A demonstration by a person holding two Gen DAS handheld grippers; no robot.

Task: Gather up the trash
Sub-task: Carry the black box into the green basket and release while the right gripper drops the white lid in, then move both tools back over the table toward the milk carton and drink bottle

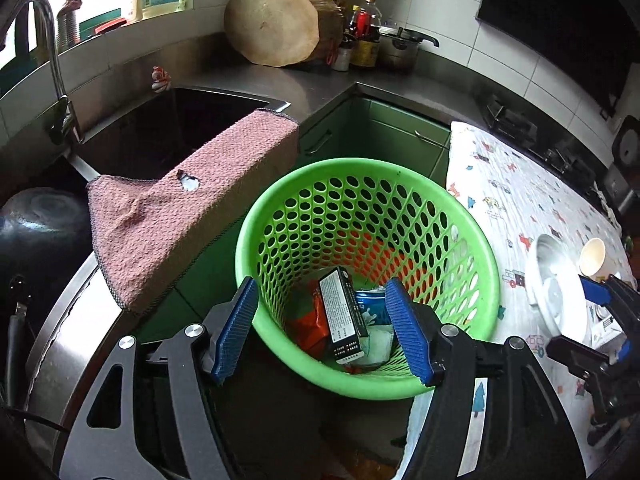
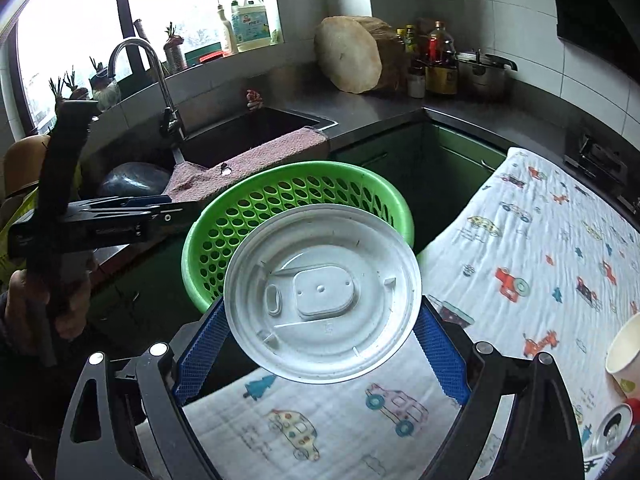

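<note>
Plainly gripped a white lid across its full width in the right gripper, jaws spread wide, blue pads against opposite edges of the rim. Held it face tilted toward the camera; round, so no long axis to speak of.

Kept the left gripper open over the green basket, with nothing between its pads. Looked straight down past them onto trash already inside: a black box propped on end, a blue can and a red wrapper beside it.

Placed the basket just ahead of the lid and slightly left of it. From the right wrist, seemed to overlap the lid's far edge with the near rim; from the left wrist, showed the lid to the right of the basket, over the patterned cloth, so probably short of the mouth. Likely called for a short carry forward and left before letting go. Judged the right hand the one for the job; left gripper above the opening, possibly in the way.

Left a paper cup on the cloth at the far right, cut off by the frame edge. Could not make out the round metal thing below it, perhaps a can end. Could not see the basket's bottom behind the lid in the right view.
</note>
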